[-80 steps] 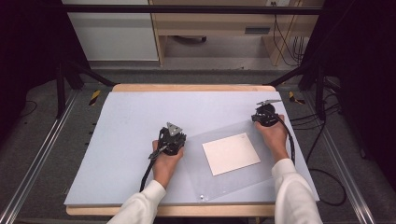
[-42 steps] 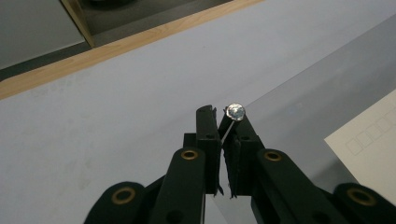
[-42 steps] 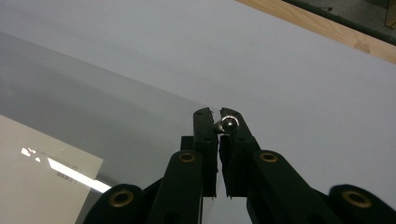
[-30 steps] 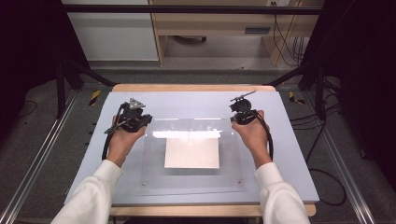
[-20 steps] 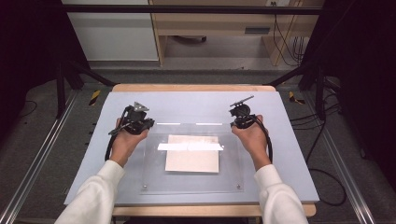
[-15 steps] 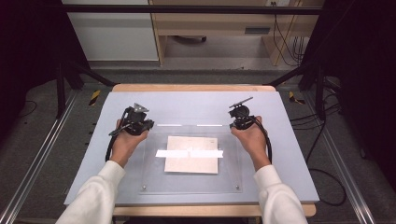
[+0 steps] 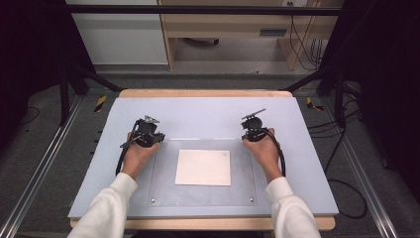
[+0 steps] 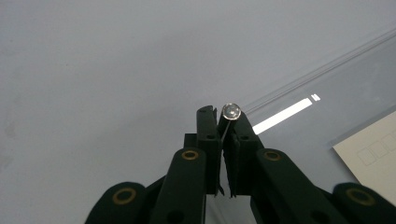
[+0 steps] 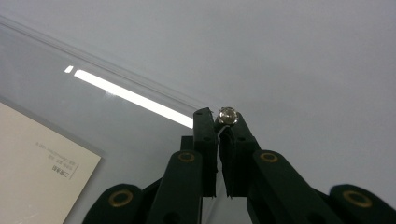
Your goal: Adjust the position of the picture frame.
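A clear plastic sheet [image 7: 242,183] with small metal studs at its corners lies over a white paper card [image 7: 203,167] on the pale blue table top [image 7: 198,114]. My left gripper [image 7: 156,140] is shut on the sheet's far left corner, its jaws pinching the edge right under a stud [image 8: 231,110]. My right gripper [image 7: 247,138] is shut on the far right corner, beside another stud [image 9: 227,115]. In the left gripper view [image 8: 224,115] and the right gripper view [image 9: 222,116] the sheet's far edge hangs just above the table. The near edge rests down.
The table's wooden rim [image 7: 198,92] runs along the back. Metal rails [image 7: 44,163] flank both sides. Small yellow-and-black tools lie on the floor at the left [image 7: 100,102] and right [image 7: 309,102]. Cables [image 7: 341,198] trail at the right.
Both hands have sunk and lowered the sheet's far edge toward the table. The bright glare strip has slid to the sheet's far edge. Earlier still, sheet and card lay skewed farther right.
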The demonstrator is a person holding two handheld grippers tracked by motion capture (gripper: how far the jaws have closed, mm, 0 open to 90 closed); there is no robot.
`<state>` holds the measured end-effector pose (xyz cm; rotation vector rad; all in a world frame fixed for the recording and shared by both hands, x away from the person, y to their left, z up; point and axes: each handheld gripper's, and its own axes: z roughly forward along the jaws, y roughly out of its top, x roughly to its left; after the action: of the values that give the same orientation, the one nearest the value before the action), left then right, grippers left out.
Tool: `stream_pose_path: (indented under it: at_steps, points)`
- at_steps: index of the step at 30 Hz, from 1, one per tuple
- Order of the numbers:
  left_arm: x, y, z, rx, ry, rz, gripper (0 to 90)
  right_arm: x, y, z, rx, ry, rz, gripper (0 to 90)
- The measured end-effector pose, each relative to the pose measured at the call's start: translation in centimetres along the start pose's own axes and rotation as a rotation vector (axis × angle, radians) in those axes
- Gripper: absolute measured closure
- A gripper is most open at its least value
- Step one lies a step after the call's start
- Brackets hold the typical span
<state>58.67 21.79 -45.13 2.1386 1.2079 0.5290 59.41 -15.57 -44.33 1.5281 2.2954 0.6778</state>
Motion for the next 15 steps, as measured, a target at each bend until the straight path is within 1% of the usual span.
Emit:
stream_pose_path:
  at_steps: [6, 15]
  points:
    - [-0.10, -0.01, 0.08, -0.006, -0.003, -0.004, 84.8, -0.07, -0.18, -0.02, -0.001, -0.001, -0.003, 85.7]
    - [-0.13, -0.01, 0.09, -0.008, -0.002, -0.005, 84.8, 0.00, -0.36, -0.06, -0.011, -0.004, 0.010, 85.6]
